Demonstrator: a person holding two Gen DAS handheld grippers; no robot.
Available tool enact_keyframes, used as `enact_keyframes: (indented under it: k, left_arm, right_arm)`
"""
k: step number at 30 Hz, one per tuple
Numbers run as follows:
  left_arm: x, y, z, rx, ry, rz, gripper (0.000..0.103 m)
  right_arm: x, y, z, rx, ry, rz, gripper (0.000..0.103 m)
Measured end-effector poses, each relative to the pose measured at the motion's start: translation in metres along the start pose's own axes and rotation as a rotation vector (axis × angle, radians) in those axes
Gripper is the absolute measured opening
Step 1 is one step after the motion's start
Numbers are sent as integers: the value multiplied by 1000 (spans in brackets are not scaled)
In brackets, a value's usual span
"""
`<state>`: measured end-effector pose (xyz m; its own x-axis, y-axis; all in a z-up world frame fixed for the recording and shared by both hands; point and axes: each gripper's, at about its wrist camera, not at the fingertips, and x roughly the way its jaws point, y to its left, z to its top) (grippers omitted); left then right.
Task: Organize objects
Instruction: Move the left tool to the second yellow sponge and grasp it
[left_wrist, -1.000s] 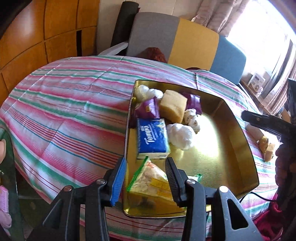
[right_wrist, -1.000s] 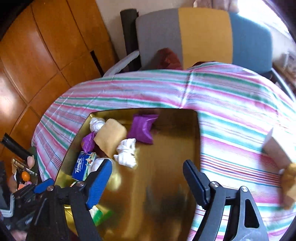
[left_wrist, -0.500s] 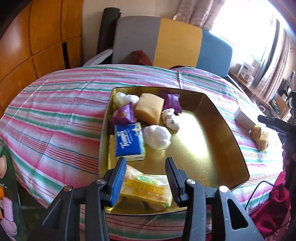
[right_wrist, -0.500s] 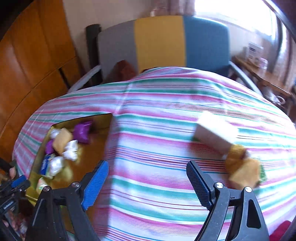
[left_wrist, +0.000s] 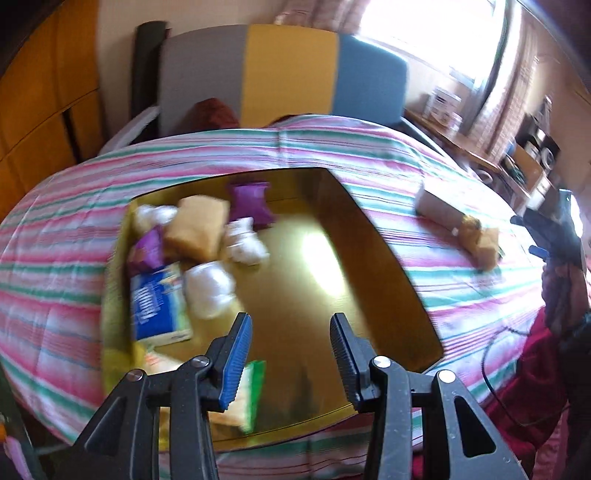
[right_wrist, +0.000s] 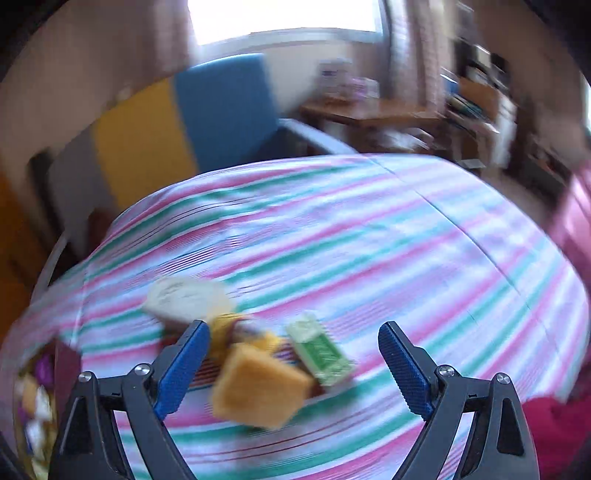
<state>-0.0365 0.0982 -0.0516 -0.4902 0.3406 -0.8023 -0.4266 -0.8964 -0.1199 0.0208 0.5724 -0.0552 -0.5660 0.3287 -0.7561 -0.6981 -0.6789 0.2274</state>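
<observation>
The small pile left on the striped cloth, an orange sponge-like block (right_wrist: 260, 387) with a green packet (right_wrist: 319, 352) and a pale box (right_wrist: 184, 297) touching it, lies just under the right gripper (right_wrist: 293, 367), whose jaws are opening with nothing pinched yet; I judge it best to take only the orange block and close on its flat sides. The left gripper (left_wrist: 290, 356) hangs part-spread and empty over the gold tray (left_wrist: 384, 254), whose right half is bare, beside the near table edge.
</observation>
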Motion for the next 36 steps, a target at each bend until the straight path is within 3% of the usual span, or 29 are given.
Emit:
enact_keyframes:
  k: [2,6,11,22,31,36]
  left_arm:
    - [7,-16,5,31,11,-27,44]
    - [19,-52,15,98,36,-82,44]
    - [32,-93,29,167,53,-149,44]
    - [90,-188,65,240,145,-393,44]
    - [134,-248,83,270,220,-470,53]
    - [154,-268,93,269,223,-476,57]
  right_arm:
    - [-1,-22,5,116,-12,4,92]
    - [4,-42,7,214,25,11,92]
    - [7,-42,6,235,46,31,92]
    - [14,-44,0,284,86,94,92]
    - [21,-49,0,318,112,133,93]
    - [23,-49,-1,316,126,150,93]
